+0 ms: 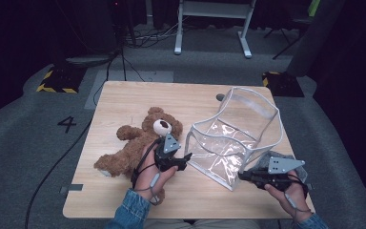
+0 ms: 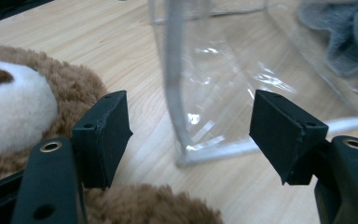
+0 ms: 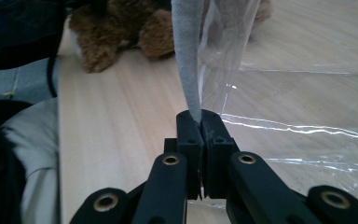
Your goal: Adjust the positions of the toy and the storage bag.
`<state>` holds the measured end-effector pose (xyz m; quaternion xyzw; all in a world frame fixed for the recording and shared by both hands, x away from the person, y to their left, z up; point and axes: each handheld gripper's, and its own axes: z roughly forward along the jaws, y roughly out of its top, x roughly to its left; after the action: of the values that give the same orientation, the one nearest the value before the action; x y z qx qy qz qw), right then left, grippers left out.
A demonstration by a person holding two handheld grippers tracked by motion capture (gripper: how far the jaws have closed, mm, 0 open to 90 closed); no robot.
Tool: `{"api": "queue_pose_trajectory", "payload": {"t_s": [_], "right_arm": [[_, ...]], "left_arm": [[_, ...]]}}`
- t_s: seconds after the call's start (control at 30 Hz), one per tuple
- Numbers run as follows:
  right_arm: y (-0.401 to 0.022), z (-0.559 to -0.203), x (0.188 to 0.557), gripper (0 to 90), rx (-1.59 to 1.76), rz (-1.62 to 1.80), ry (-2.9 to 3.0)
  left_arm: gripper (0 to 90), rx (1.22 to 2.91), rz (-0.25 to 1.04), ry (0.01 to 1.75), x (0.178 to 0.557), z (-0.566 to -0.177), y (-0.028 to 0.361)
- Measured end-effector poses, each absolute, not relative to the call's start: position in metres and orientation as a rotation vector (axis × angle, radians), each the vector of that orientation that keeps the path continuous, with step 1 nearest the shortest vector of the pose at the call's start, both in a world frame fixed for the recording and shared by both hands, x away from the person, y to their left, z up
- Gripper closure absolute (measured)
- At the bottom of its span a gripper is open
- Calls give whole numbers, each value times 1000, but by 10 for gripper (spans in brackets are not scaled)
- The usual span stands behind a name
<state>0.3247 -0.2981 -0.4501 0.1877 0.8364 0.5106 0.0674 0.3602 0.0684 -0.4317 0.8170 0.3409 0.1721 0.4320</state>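
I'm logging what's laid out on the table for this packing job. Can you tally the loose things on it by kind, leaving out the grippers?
Teddy bear: 1
Clear plastic bag with grey trim: 1
Grey cloth lying behind the bag: 1
Total: 3

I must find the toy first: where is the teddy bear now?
In the high view, the teddy bear lies on the table's left half, beside the clear bag, at the left hand-held gripper.
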Motion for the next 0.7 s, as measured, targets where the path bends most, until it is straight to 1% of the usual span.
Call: {"api": "queue_pose_trajectory", "payload": {"t_s": [0.13,0.17,0.2,0.23,0.3,0.33,0.37,0.43,0.5,0.57,0.7], "right_arm": [[-300,-449,313,882,520,1545,2557],[-300,-449,311,882,513,1545,2560],[-301,-449,309,881,516,1548,2555],[-303,-449,308,881,526,1538,2557],[-305,-450,307,881,538,1553,2548],[-304,-451,307,880,549,1566,2546],[-304,-451,307,880,552,1564,2538],[-304,-451,307,877,550,1548,2535],[-304,-450,308,877,549,1551,2532],[-303,-449,308,876,543,1544,2529],[-302,-445,306,876,525,1512,2521]], "left_arm": [[297,2038,399,834,368,-431,63],[316,2038,405,828,369,-430,62],[324,2042,377,807,371,-430,60],[373,2040,358,781,372,-430,59],[595,2055,279,726,372,-430,58],[628,2089,324,695,371,-430,57],[710,2100,337,691,369,-429,58],[831,2103,297,699,366,-426,61],[859,2111,318,686,361,-426,63],[866,2129,352,680,355,-424,63],[867,2138,354,677,340,-424,67]]}}
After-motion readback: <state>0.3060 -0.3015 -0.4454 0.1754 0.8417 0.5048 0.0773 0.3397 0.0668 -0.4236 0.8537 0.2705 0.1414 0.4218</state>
